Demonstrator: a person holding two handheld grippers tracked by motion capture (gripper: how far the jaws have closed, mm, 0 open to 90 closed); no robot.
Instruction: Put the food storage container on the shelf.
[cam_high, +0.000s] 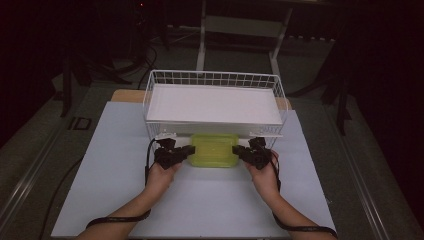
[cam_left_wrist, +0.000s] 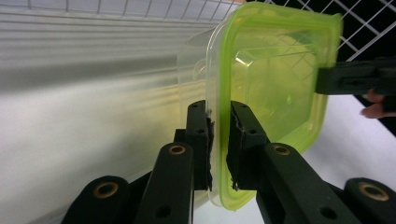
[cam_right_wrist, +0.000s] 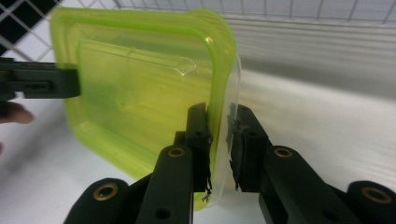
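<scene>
both grippers on the green container

left gripper (cam_high: 189, 151) and right gripper (cam_high: 239, 151) each clamp an end rim of the lidded container (cam_high: 215, 149), just before the wire basket (cam_high: 214, 78).

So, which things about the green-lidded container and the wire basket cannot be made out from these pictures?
- Container contents: high view, too small and dim; in both gripper views the tinted green lid veils the inside.
- Container's far edge: high view, the wire basket and its white tray overhang it.
- What lies under the tray: high view, the tray covers it.
- Left hand-held gripper and right hand-held gripper contact: high view, too small; the gripper views show each clamped on the rim.
</scene>
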